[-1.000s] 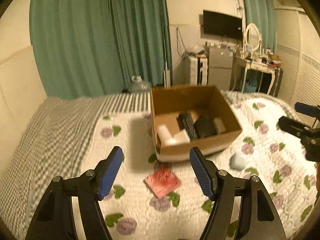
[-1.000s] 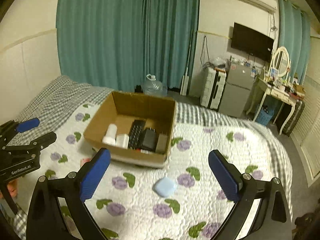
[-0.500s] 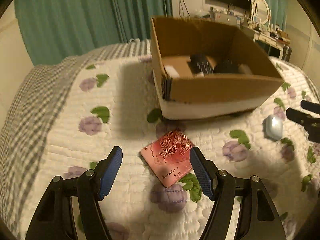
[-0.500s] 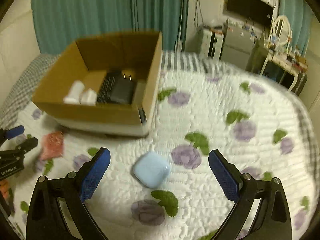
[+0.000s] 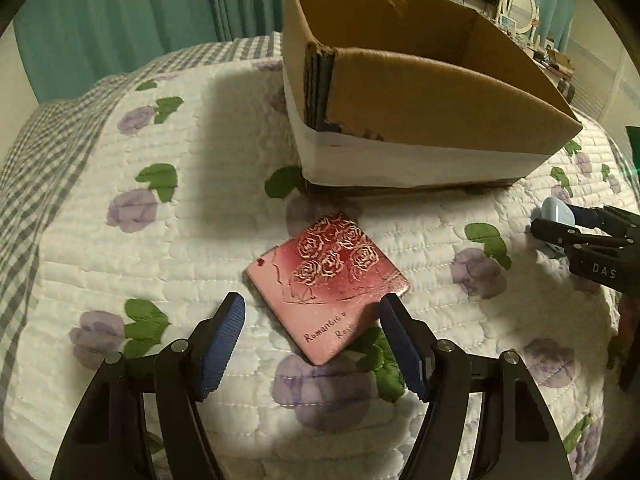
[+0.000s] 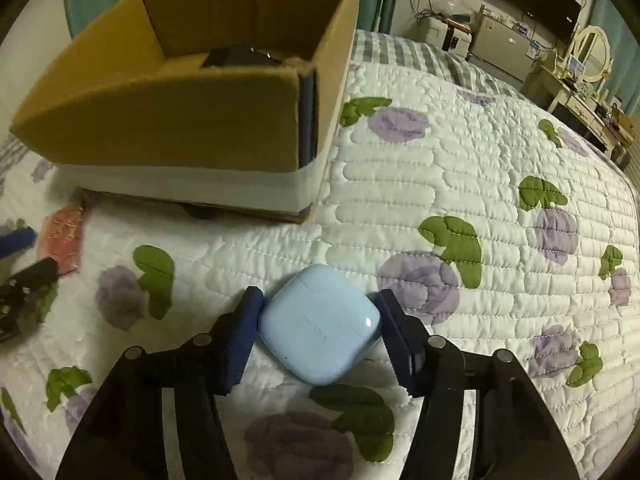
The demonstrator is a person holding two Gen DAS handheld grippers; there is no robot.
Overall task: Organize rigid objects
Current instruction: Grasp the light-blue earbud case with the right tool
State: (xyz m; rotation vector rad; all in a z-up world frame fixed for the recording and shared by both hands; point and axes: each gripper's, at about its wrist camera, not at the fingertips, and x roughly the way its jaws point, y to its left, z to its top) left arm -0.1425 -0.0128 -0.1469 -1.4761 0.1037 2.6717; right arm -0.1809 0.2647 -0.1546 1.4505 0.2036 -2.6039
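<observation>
- The blue earbud case lies on the bed quilt; your right gripper has descended and now brackets it, jaws touching both sides.
- The pink tile lies before the cardboard box; your left gripper has closed in, jaws wide open, empty.

On the quilt, the card and earbud case lie before the box.

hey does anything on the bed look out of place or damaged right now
Two items lie loose on the quilt outside the cardboard box: a pink rose tile, lying askew, and a light blue earbud case. The box's near corner looks frayed. Nothing is spilled.
</observation>
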